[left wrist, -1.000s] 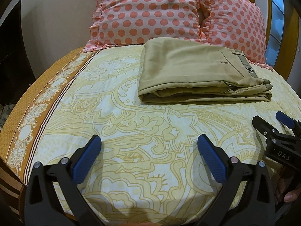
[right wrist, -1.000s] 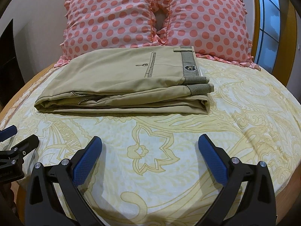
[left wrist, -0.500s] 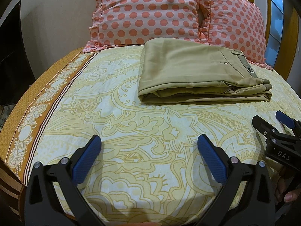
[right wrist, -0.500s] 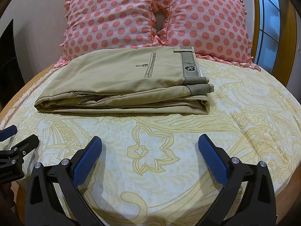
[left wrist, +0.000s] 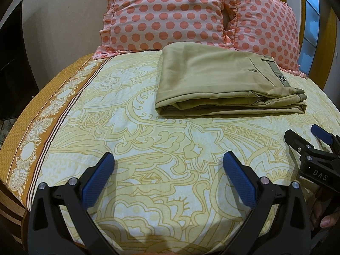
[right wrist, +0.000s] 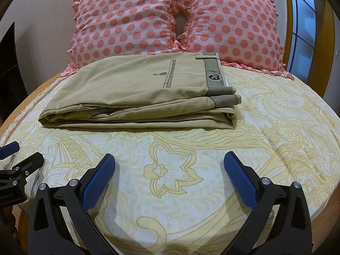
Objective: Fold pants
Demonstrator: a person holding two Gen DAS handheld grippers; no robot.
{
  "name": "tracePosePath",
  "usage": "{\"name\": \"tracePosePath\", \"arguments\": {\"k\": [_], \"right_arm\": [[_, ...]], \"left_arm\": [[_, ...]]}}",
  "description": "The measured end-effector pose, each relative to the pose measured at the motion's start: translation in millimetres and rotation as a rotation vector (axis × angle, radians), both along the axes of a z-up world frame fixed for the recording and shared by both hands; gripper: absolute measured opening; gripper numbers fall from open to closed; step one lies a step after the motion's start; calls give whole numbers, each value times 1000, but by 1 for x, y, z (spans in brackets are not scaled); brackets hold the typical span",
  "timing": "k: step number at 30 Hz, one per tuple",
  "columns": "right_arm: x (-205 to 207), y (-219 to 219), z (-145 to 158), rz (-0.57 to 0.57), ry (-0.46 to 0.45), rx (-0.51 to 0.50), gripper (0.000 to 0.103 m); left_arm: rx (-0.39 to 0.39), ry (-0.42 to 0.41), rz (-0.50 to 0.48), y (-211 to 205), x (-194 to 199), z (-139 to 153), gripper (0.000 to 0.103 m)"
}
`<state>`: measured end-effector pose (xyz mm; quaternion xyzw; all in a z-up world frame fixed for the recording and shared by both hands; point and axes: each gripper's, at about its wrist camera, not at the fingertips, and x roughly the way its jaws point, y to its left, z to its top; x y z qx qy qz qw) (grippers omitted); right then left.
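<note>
Pants (right wrist: 136, 91) lie folded in neat stack on bed (right wrist: 276, 140), well ahead of jaws. Left gripper (left wrist: 169, 165) and right gripper (right wrist: 170, 165) both released, empty. Folding looks finished; next, likely nothing beyond pulling away.

Pants (right wrist: 136, 89) — smooth matt khaki cloth; bedsheet (right wrist: 191, 159) — finely textured printed cotton; pillows (right wrist: 131, 19) soft dotted fabric.

bed (left wrist: 131, 140): we see it covered by a pale yellow sheet with a swirling floral print; an orange patterned border runs down its left side in the left wrist view.
pants (right wrist: 136, 93): khaki, folded into a flat stack, lying on the sheet toward the head of the bed.
pillows (right wrist: 174, 21): two pink ones with coral dots and ruffled edges, propped side by side just behind the pants.
</note>
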<state>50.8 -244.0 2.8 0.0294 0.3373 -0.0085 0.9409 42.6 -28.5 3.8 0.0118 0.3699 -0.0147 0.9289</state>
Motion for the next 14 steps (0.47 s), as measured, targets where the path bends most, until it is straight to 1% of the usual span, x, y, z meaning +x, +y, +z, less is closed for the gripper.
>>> {"name": "tracePosePath", "arguments": {"k": [14], "right_arm": [[0, 0, 0, -1, -1, 0, 102]], "left_arm": [[2, -7, -4, -2, -1, -1, 101]]}}
